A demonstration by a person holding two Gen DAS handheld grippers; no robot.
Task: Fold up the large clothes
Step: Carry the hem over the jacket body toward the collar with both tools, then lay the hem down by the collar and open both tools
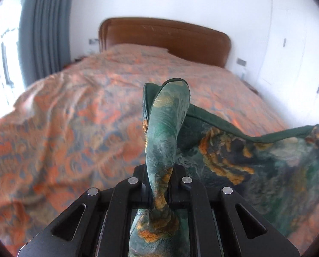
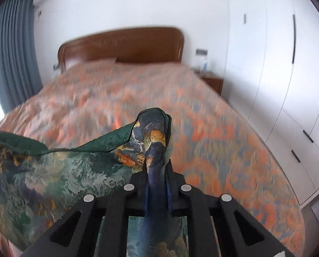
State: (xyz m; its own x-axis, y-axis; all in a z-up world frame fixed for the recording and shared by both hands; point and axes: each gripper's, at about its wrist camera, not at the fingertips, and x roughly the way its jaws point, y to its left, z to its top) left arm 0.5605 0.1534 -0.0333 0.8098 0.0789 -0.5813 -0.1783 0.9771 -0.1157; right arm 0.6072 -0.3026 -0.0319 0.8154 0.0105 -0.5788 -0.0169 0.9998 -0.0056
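I have the green printed garment (image 1: 234, 150) lifted above the bed, stretched between my 2 grippers with its dark green hem sagging in a shallow curve from one to the other. It carries orange and gold patches on a marbled teal ground. From the left wrist view, the left gripper (image 1: 159, 184) is pinched tight on a bunched corner of the cloth, which rises past the fingers in a rolled tongue. From the right wrist view, the right gripper (image 2: 157, 177) is likewise clamped on its own corner of the garment (image 2: 52, 175), where the fabric turns dark blue and stands up in a narrow fold. The rest of the cloth hangs down between and below the 2 grippers.

Beneath it lies the bed's orange and grey-blue patterned bedspread (image 1: 73, 117), blurred in both views. At the far end stands a brown wooden headboard (image 2: 125, 45). Grey curtains (image 1: 43, 30) hang on the left by a bright window, and white wardrobe doors (image 2: 277, 64) line the right wall beside a small wooden nightstand (image 2: 212, 83).
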